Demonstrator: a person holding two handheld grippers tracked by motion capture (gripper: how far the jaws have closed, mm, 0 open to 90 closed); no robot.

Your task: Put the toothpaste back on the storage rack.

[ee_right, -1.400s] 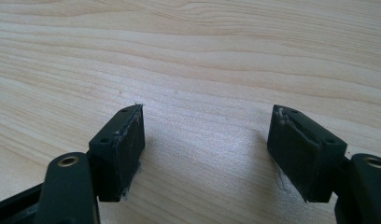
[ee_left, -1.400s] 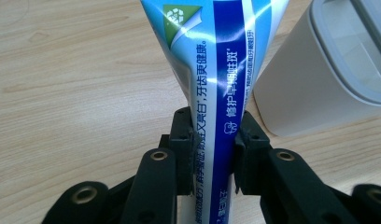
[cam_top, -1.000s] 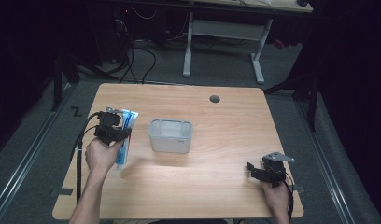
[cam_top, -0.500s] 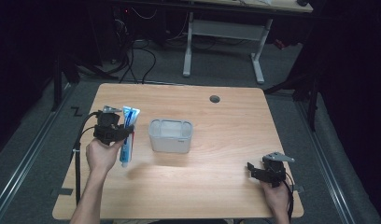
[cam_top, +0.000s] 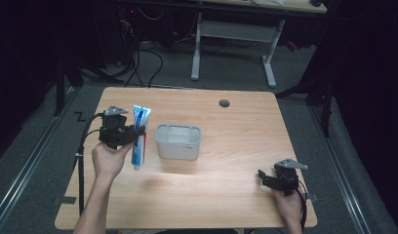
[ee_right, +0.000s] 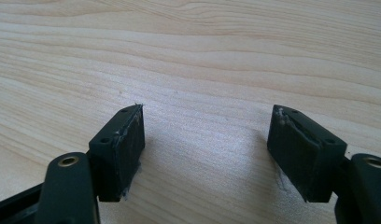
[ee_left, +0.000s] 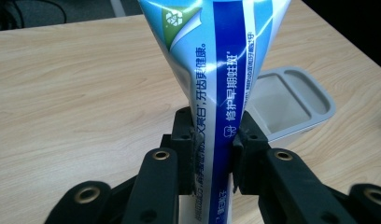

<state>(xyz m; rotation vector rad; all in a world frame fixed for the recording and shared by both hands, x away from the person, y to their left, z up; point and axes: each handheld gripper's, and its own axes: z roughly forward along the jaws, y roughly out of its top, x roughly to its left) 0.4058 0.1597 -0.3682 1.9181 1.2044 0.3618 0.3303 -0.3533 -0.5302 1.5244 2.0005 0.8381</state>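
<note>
Leftmost on the wooden tabletop (cam_top: 226, 195), the left gripper (cam_top: 133, 134) sits in the person's left hand (cam_top: 108, 158) with its jaws clamped on a blue and white toothpaste tube (cam_top: 139, 136). From the high view the tube hangs roughly upright, its flat crimped end up and its cap end down, clear of the wood. The left gripper view shows the two black pads pressing the tube (ee_left: 216, 93) from both sides, with printed lettering running along its blue stripe. Just beside the tube, toward the middle, stands a pale grey rectangular container (cam_top: 178, 141), open at the top; it does not touch the tube. Farther back, a small round hole (cam_top: 224, 103) marks the surface. Well apart, near the front right corner, the right gripper (cam_top: 265, 178) rests low in the right hand (cam_top: 288, 204), jaws spread wide with nothing but bare wood between them.
</note>
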